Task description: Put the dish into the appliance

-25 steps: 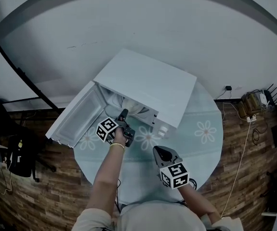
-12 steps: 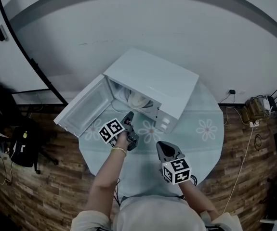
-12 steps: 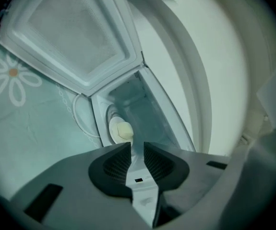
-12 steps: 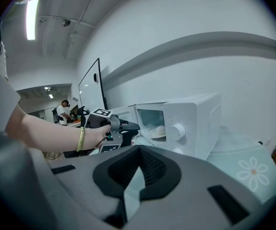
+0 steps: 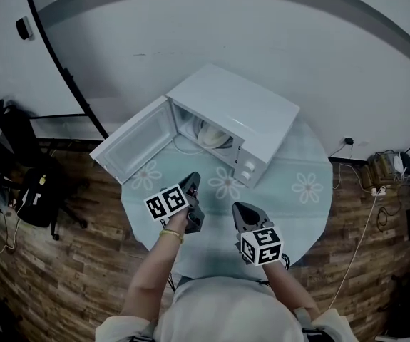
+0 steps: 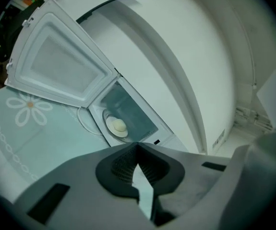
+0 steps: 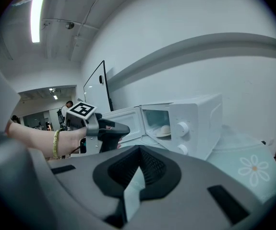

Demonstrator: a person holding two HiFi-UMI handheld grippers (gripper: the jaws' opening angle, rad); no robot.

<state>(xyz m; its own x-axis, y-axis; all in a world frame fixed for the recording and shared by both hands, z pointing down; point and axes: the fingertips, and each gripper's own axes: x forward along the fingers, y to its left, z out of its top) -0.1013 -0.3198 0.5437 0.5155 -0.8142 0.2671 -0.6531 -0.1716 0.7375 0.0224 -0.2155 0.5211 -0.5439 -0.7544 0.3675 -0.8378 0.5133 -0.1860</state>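
A white microwave [image 5: 244, 112] stands at the back of the round table [image 5: 304, 212] with its door [image 5: 135, 142] swung wide to the left. Inside it sits a plate with a pale rounded piece of food, the dish [image 5: 212, 135] [image 6: 118, 126] [image 7: 164, 130]. My left gripper [image 5: 193, 182] hangs over the table in front of the open cavity, shut, with nothing between its jaws. My right gripper [image 5: 241, 209] is beside it to the right, also shut and empty. In the right gripper view the left gripper [image 7: 124, 128] shows with the hand behind it.
The table wears a pale green cloth with daisy prints [image 5: 309, 189]. A white cable [image 6: 83, 123] lies on the cloth in front of the microwave. A dark chair and bags [image 5: 26, 191] stand on the wood floor at left; a socket and wires [image 5: 376, 168] at right.
The left gripper has drawn back from the microwave's opening toward me and its jaws have shut. The dish stays inside. The right gripper has hardly moved.
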